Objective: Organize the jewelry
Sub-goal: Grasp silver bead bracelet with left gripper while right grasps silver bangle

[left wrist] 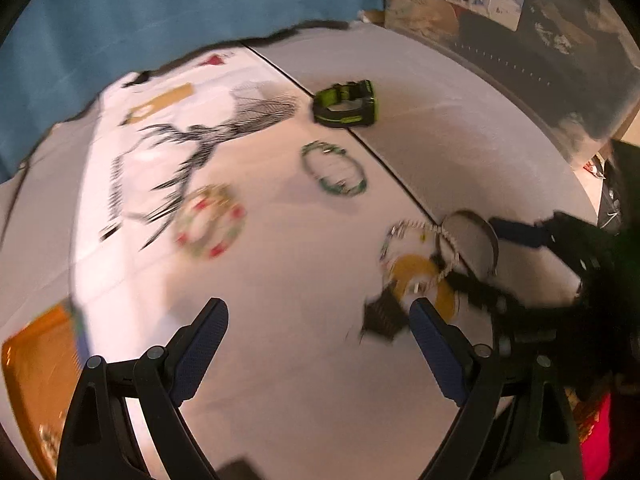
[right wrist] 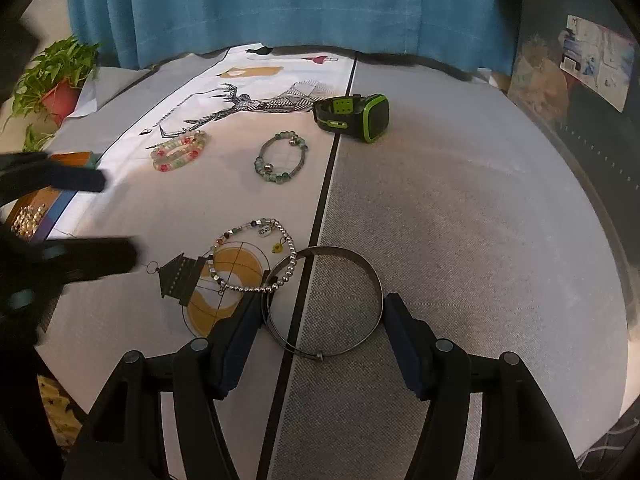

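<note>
Left wrist view: left tool spread, empty, above bare desk. Right wrist view: right tool brackets silver bangle, lower centre; contact unclear. Risk: overlapping beaded bracelet drags along.

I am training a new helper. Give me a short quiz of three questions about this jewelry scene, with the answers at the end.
1. Which item lies between the fingers of the right hand-held gripper? A) the green watch B) the metal bangle C) the potted plant
2. True or false: the left hand-held gripper holds a bracelet.
3. Which bracelet lies against the metal bangle?

Key: 1 B. 2 False: it is open, with nothing between its fingers. 3 The silver-bead bracelet.
</note>
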{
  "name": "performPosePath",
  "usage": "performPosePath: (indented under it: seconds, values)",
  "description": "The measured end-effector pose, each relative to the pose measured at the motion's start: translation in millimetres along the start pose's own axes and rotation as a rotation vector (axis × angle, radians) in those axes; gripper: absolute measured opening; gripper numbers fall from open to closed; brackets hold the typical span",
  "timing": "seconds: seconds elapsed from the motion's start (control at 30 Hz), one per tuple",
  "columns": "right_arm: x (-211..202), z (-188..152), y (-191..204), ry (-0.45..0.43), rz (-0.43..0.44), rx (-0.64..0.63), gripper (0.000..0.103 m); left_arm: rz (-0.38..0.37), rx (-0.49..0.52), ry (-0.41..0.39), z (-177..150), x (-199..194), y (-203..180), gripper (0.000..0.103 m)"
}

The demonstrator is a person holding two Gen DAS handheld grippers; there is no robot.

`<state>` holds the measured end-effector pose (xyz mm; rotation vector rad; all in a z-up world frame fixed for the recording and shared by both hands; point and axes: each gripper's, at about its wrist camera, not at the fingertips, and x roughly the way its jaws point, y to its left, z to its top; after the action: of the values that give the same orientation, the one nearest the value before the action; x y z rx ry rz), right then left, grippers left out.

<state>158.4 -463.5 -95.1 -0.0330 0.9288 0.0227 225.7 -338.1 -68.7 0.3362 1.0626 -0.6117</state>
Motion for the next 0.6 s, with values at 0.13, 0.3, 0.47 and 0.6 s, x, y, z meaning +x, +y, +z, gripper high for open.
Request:
performPosePath:
  seconds: [0.13, 0.3, 0.47, 0.6]
  values:
    - [-1.1, -2.6, -1.0, -0.018, 0.007, -0.007, 0.064, -0.010, -0.005, 0.059, 14.1, 26.4, -2.9, 0.090]
    - [-2.3, -4.5, -1.4, -0.028, 0.014, -0.015, 0.064, 0.019, 0.051, 0.067, 16.5, 39.9, -15.7, 0.087]
    - [-2.2, -4.2, -1.3, -0.027, 0.014, -0.020, 0.063, -0.064, 0.182, 0.078, 17.8, 30.3, -45.9, 0.006]
    - [-2.7, -4.0, -0.4, -0.024, 0.007, -0.012, 0.063, -0.053, 0.180, 0.087, 14.2, 25.3, -51.7, 0.001]
